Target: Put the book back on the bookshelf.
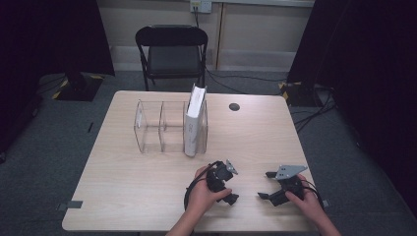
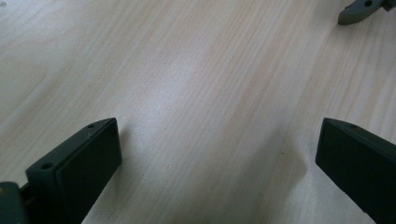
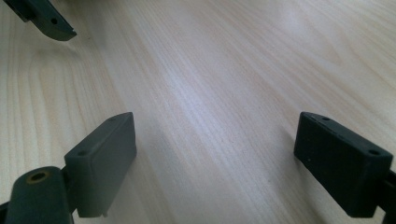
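A pale square wooden table (image 1: 123, 172) stretches bare ahead of both tools, its near edge just behind the person's wrists. Beyond the left gripper, well apart, stands a clear acrylic three-slot file rack (image 1: 150, 127), a white upright book (image 1: 194, 118) in the slot nearest that gripper's line. The black hand-held left gripper (image 1: 229, 184) rests low over the wood, jaws spread wide with nothing between them. Just beside it, the black right gripper (image 1: 266, 185) likewise gapes empty, open board between the two. A small dark round grommet (image 1: 234, 106) sits far ahead.
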A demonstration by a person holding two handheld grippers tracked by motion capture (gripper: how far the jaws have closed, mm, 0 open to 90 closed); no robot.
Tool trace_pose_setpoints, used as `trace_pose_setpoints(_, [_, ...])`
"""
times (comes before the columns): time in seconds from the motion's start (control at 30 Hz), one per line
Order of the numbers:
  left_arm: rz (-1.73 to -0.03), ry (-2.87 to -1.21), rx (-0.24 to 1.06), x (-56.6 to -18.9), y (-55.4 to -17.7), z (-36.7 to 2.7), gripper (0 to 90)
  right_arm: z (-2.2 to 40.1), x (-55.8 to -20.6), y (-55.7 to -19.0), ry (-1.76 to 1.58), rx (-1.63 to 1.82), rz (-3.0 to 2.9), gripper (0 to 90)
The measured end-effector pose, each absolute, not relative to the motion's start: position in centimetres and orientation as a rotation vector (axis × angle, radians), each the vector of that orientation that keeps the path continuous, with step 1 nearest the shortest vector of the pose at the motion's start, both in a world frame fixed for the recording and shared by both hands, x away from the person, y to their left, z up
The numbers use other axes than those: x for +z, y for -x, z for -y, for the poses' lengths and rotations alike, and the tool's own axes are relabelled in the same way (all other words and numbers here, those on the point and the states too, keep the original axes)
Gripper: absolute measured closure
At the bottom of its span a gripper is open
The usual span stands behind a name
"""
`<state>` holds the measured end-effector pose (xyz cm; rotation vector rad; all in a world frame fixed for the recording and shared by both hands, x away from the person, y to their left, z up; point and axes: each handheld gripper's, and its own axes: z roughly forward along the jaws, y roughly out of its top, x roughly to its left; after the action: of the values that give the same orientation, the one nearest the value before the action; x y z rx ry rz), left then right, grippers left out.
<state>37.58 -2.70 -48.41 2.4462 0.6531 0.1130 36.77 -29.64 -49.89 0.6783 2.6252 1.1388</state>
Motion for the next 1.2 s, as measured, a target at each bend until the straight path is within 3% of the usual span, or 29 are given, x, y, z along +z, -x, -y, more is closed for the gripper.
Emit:
trace_pose_setpoints(0.27, [-0.604,-2.454,0.176,-48.7,-37.4,2.6,0.0,29.6,-49.9,-36.8,-0.677,1.140,-2.626,12.4])
trace_pose_setpoints(1.2, [-0.561,-2.333,0.211,-49.7,-37.0,1.5,0.0,29.6,-49.9,-36.8,-0.677,1.140,-2.626,12.4])
